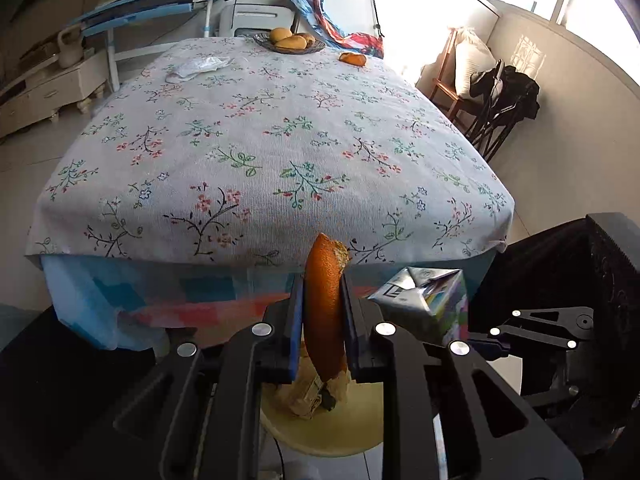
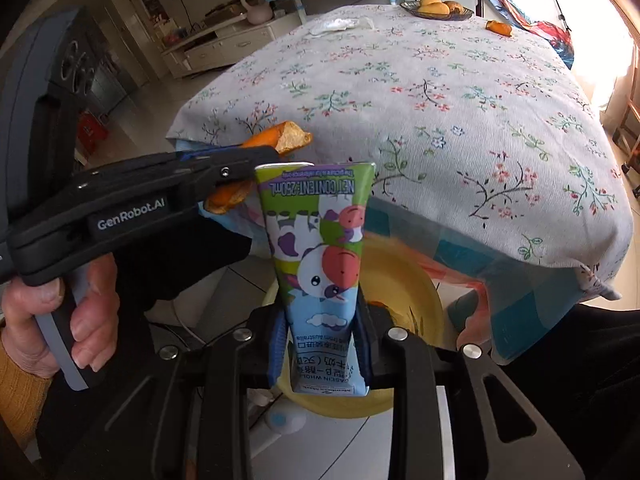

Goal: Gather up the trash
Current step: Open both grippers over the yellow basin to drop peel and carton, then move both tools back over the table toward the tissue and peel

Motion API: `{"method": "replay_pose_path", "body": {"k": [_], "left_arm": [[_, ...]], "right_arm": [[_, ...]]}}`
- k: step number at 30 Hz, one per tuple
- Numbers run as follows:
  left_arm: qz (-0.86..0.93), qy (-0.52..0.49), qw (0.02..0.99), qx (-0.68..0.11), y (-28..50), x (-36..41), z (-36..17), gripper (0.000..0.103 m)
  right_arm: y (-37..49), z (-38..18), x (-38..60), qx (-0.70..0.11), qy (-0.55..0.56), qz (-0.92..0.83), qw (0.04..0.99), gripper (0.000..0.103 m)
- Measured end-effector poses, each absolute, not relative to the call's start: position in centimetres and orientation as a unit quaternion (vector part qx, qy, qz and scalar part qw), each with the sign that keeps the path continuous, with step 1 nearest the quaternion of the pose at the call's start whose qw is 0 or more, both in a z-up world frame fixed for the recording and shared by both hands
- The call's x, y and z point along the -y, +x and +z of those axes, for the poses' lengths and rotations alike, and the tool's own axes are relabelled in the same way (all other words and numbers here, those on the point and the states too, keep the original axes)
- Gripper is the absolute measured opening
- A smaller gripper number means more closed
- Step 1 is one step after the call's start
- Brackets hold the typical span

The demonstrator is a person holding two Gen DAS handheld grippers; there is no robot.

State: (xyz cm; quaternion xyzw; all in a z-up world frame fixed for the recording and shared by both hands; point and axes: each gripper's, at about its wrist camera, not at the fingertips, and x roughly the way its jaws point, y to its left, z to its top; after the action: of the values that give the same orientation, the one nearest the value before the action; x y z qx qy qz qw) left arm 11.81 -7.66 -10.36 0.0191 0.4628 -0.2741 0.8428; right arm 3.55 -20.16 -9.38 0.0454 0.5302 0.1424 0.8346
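Two claws are in my hands, both tilted steeply downward off the near edge of the table (image 1: pixel 256 128) with its flowered cloth. My left gripper (image 1: pixel 322 312) is clamped on a strip of orange peel (image 1: pixel 324 304), the blue pads pressing both its sides; the peel stands on end between them, its torn tip poking up past the fingertips. From the right wrist view that same claw reaches in from the left side, my left hand (image 2: pixel 68 316) wrapped around its grey handle, a mustard sleeve at the wrist, and the peel juts out front and bottom of the jaws.

My right gripper (image 2: pixel 322 344) has a crushed milk carton (image 2: pixel 320 264) standing upright between its fingers, the printed cow upside down and the flattened, sealed end on top. The pads sit along the carton's lower sides; I cannot tell whether they press it, though the carton stays upright there. In the left wrist view the carton's silvery folded end shows just right of the peel.

Below both claws sits a yellow bin (image 2: pixel 404 280) on the tiled floor, with crumpled brownish scraps (image 1: pixel 308 396) in it. Far across the table lie another orange peel (image 1: pixel 353 58), a crumpled white tissue (image 1: pixel 198 67) and a dish of fruit (image 1: pixel 290 42).
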Motion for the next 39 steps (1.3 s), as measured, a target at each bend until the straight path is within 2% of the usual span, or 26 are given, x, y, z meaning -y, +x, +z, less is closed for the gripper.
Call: {"method": "replay_pose_path", "body": {"k": [2,5,7,9,14,19,22,27,39], "left_arm": [[-0.272,0.046,0.826,-0.492,11.8,8.5,-11.8,0.018],[-0.264,0.08,0.81,-0.518,11.5,9.2,-13.3,0.024],[-0.255,0.088,0.818,-0.508,11.4,9.0,-13.1,0.044],[-0.248,0.08,0.831,-0.492,11.4,8.5,-12.4,0.053],[-0.232,0.045,0.857,-0.459,11.8,7.4,-10.7,0.061],[-0.204,0.018,0.886,-0.416,12.1,6.2,-9.1,0.076],[-0.188,-0.007,0.899,-0.395,12.3,5.1,-8.1,0.08],[-0.167,-0.034,0.904,-0.391,13.1,4.2,-7.8,0.081],[-0.167,-0.039,0.906,-0.387,13.3,4.9,-7.8,0.086]], "right_arm": [[3.9,-9.5,20.8,-0.53,0.049,0.126,0.837,0.044],[3.7,-9.0,22.2,-0.517,0.071,0.107,0.847,0.049],[3.7,-8.6,22.8,-0.506,0.084,0.096,0.853,0.052],[3.7,-8.3,23.4,-0.496,0.099,0.09,0.858,0.053],[2.7,-7.7,23.4,-0.471,0.112,0.085,0.871,0.06],[2.4,-6.9,24.0,-0.451,0.12,0.082,0.881,0.063],[2.3,-6.5,24.1,-0.435,0.125,0.079,0.888,0.063],[2.5,-6.4,24.2,-0.426,0.131,0.081,0.892,0.064],[3.3,-6.1,24.3,-0.421,0.134,0.089,0.893,0.064]]}}
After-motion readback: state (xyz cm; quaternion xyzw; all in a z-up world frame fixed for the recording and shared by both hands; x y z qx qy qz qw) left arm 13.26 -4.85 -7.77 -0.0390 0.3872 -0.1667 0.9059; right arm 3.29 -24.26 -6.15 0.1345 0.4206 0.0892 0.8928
